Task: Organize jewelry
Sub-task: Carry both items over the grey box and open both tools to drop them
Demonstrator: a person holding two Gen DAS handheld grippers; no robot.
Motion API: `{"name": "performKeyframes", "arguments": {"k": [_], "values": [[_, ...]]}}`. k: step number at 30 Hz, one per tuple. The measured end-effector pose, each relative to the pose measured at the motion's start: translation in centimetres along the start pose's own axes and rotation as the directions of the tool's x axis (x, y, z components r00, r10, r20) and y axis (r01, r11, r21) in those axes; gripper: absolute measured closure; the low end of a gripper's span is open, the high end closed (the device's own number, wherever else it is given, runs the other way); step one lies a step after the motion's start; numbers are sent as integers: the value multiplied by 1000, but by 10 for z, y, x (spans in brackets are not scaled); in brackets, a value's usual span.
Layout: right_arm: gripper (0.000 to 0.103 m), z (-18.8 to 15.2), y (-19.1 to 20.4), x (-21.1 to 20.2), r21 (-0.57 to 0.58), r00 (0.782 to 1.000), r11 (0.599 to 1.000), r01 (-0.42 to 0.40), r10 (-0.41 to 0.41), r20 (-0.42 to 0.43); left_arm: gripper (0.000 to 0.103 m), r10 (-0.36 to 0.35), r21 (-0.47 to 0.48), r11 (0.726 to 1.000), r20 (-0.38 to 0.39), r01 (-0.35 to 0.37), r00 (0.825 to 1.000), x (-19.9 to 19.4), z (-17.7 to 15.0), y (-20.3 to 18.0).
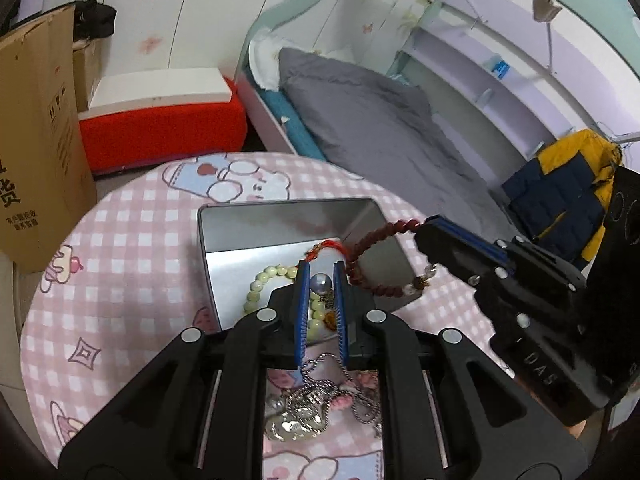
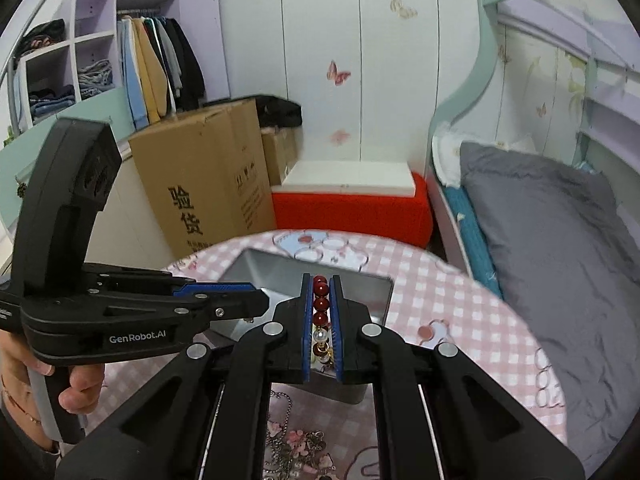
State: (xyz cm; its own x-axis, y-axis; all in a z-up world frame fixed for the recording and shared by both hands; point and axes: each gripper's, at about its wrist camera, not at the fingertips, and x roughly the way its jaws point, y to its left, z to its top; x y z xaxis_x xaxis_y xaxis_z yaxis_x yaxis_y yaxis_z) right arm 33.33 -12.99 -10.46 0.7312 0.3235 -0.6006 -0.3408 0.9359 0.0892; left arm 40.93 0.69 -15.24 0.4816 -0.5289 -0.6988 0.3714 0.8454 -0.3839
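My left gripper is shut on a grey pearl pendant, whose short chain hangs below it, over the open silver tin. A pale green bead bracelet lies inside the tin. My right gripper comes in from the right, shut on a red bead bracelet that loops in the air above the tin's right side. In the right wrist view the red bead bracelet sits between the right gripper's pads, above the tin. The left gripper reaches in from the left; what it holds is hidden there.
A tangle of silver chains lies on the pink checked round table in front of the tin, also seen as chains. A cardboard box, a red stool and a bed surround the table. A hand holds the left gripper.
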Motion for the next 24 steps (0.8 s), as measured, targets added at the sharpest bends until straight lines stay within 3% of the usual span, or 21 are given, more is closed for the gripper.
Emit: {"name": "performKeyframes", "arguments": {"k": [10, 12, 14, 16, 24], "values": [[97, -18, -7, 15, 37, 998, 999, -12, 15, -63, 90, 49, -13, 999, -43, -49, 998, 18, -2, 5], [96, -19, -7, 15, 43, 997, 999, -11, 14, -72, 81, 60, -9, 998, -39, -60, 997, 16, -3, 5], [96, -19, -10, 14, 47, 998, 999, -9, 13, -68, 57, 44, -7, 999, -27, -44, 999, 12, -3, 1], [96, -19, -9, 8, 49, 998, 999, -8, 11, -64, 46, 56, 0, 998, 2, -56, 998, 4, -3, -3], [94, -17, -7, -25, 45, 1000, 999, 0, 1, -28, 46, 53, 29, 998, 66, -55, 996, -36, -13, -12]]}}
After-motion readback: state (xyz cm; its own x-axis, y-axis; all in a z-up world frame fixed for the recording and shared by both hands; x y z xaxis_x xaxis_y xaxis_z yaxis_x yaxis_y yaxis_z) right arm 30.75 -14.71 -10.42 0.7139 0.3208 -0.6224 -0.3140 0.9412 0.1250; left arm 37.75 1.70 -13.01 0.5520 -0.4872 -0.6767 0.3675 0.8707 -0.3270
